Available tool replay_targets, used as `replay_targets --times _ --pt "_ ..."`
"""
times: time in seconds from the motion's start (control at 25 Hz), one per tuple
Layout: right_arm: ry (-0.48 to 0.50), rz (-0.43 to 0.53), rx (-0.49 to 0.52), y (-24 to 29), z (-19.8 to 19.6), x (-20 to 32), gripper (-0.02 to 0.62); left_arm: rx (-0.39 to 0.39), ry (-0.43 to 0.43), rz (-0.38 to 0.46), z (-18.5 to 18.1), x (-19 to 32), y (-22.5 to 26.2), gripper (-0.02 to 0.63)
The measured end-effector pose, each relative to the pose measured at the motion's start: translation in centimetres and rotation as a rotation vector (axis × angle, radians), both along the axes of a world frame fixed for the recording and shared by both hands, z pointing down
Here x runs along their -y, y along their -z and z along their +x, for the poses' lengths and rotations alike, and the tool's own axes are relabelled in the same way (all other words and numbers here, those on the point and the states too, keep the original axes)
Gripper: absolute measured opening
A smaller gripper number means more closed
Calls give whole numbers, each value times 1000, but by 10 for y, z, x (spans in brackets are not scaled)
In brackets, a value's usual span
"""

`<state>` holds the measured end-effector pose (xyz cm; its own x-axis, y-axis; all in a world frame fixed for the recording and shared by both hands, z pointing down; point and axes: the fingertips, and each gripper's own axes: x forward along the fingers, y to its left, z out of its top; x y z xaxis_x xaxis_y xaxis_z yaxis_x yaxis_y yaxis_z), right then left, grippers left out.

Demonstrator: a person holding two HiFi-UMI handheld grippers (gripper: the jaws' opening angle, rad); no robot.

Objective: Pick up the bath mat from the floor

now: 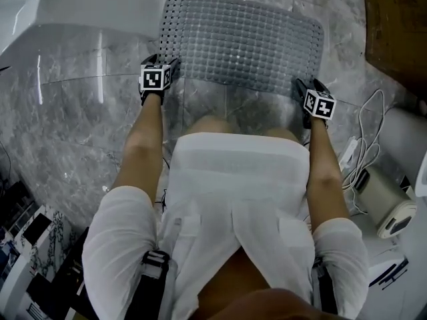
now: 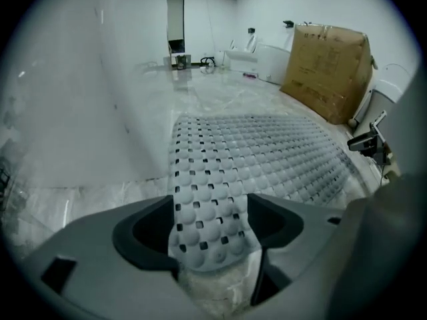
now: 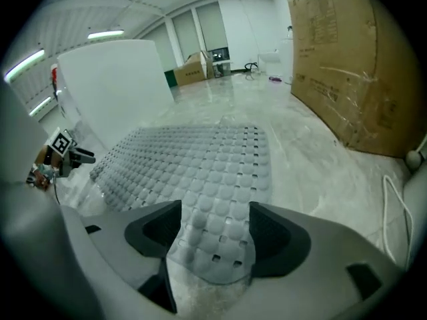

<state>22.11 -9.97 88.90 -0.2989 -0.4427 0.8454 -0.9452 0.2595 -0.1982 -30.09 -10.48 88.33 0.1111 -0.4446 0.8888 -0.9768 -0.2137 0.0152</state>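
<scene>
I have both claws down at the near corners of the bath mat (image 1: 243,42), which lies flat on the grey marble floor (image 1: 80,125) in the upper middle of the head view.

The left gripper (image 1: 170,69) sits at the mat's lower left corner. In the left gripper view its jaws (image 2: 213,229) stand wide apart, with the rounded, perforated corner of the mat (image 2: 253,159) lying between them. The pads do not press on it.

The right gripper (image 1: 301,89) is at the lower right corner. Its own view shows the same thing: the jaws (image 3: 213,235) are spread, the mat corner (image 3: 193,159) lies between them, and nothing is clamped.

The mat's left edge runs close beside a white panel (image 1: 87,5) that fills the upper left, so room there is tight. To the right, a strip of bare floor separates the mat from a brown cardboard box (image 3: 347,65), which stands well apart from it. Low on the right, a white cable (image 1: 367,122) loops over the floor near the right gripper, beside a white cylindrical appliance (image 1: 390,205). The mat's near edge lies just above the person's knees in the frame.
</scene>
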Motion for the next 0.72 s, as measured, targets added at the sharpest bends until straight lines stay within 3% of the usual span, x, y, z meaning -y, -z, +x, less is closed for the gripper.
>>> replay_targets --times 0.28,0.52,0.72 --pt "-83 -141 -73 -46 21 -8 330 43 77 -95 -18 3 -30 358" --pt "-102 -153 -124 -50 30 -4 346 17 99 -137 -25 5 -45 396" --pt "-124 -165 -111 -52 30 -3 353 -34 59 -157 -24 8 -49 400"
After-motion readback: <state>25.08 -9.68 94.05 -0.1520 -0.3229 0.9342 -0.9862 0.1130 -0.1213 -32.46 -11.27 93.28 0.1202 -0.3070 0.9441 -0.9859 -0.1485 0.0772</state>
